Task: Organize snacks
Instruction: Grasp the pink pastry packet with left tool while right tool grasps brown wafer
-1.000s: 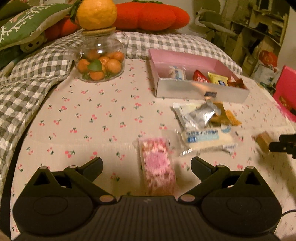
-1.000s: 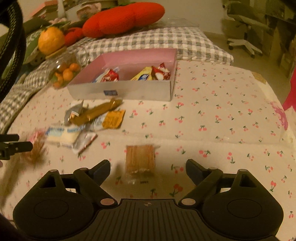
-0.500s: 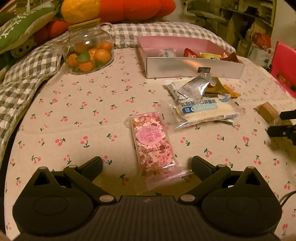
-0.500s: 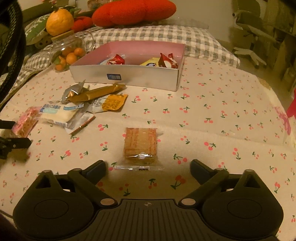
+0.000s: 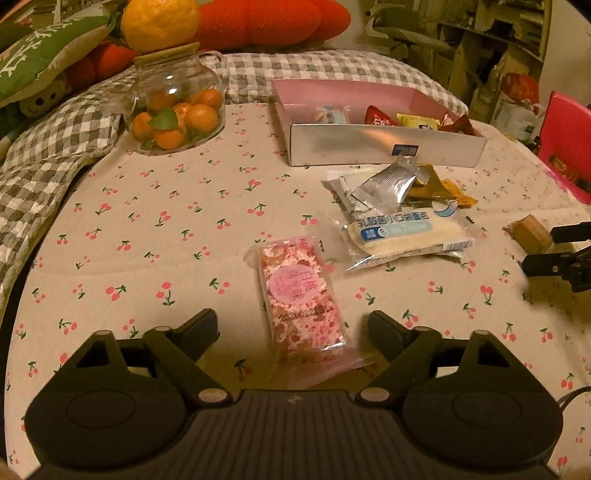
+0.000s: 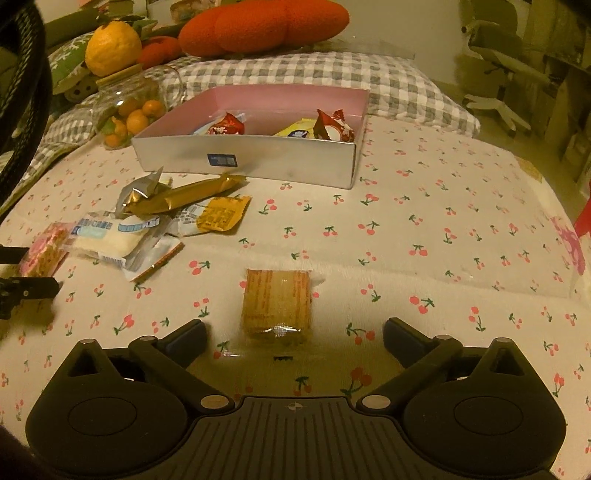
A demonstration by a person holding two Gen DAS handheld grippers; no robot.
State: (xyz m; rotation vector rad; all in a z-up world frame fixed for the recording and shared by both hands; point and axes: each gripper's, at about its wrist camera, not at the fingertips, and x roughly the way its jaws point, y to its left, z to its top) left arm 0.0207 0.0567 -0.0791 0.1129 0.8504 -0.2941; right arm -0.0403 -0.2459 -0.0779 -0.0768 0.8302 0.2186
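My left gripper (image 5: 293,326) is open, its jaws on either side of a pink flowered snack bar (image 5: 301,295) lying on the cherry-print cloth. My right gripper (image 6: 293,332) is open, its jaws on either side of a brown wrapped cracker pack (image 6: 277,304). A pink-lined silver box (image 6: 258,158) at the back holds several wrapped snacks. A pile of loose snacks lies in front of it: a white bread pack (image 5: 408,232), a silver wrapper (image 5: 386,182), a gold stick (image 6: 184,194), an orange sachet (image 6: 221,214).
A glass jar of small oranges (image 5: 175,110) stands at the back left, with a large citrus fruit (image 5: 159,22) on its lid. Checked blanket and cushions lie behind. A red object (image 5: 569,147) stands at the cloth's right edge.
Both grippers have tilted and drawn back a little, then come down around their snacks. The pink bar and the cracker pack lie where they were. Jaws stay open.
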